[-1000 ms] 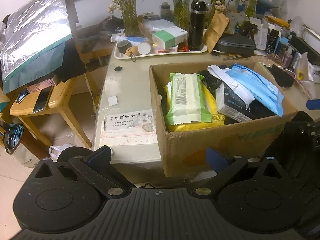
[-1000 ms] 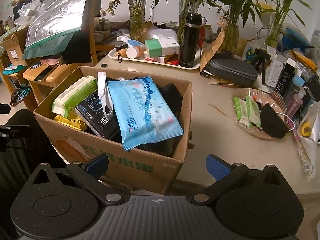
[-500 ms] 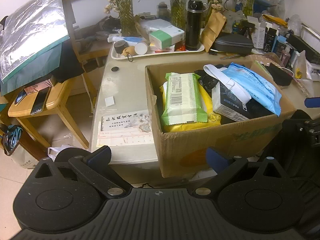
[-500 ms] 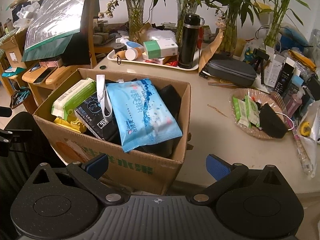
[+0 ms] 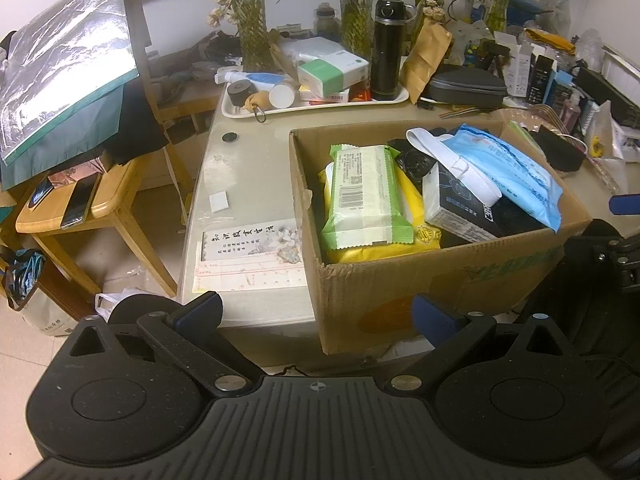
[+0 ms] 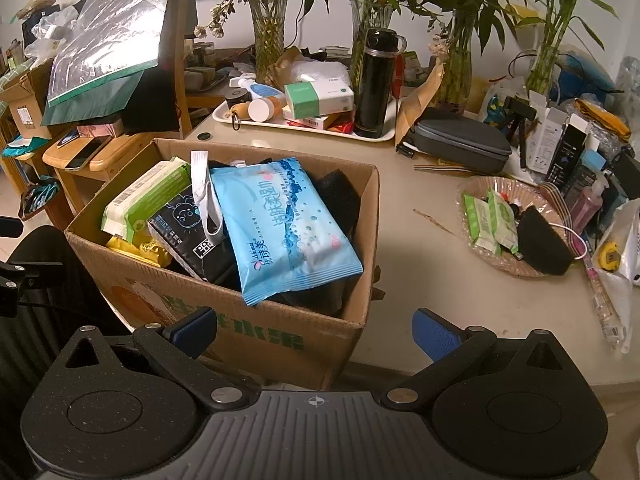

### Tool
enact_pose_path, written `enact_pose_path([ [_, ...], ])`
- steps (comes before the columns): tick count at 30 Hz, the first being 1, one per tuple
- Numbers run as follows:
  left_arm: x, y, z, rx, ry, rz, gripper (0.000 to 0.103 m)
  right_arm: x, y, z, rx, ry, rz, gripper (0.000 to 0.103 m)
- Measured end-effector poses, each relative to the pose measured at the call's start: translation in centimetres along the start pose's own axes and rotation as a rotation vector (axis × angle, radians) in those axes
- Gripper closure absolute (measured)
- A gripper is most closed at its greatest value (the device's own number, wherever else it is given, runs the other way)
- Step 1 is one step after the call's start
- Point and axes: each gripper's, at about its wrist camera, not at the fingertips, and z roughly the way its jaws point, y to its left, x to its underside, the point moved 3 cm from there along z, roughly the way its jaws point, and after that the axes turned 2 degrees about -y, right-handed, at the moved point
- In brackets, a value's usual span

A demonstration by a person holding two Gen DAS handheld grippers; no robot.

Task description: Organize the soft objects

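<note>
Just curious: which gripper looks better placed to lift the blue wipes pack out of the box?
Right, probably. The right gripper is open with the blue wipes pack straight ahead; the left gripper faces the green pack.

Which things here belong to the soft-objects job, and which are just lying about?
Job:
- brown cardboard box
- blue wet-wipe pack
- green-and-white wipe pack
- yellow soft pack
- white elastic strap
- small green packets in the woven basket

Lying about:
- black thermos flask
- white tray
- grey zip case
- glass vases with plants
</note>
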Motion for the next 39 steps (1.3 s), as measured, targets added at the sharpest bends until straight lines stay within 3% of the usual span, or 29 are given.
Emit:
enact_pose_path([
  [39,0.14,-0.03,0.03,0.002,0.005,-0.008,0.0,-0.04,-0.04,-0.06,0.003,-0.002,0.012,0.0],
])
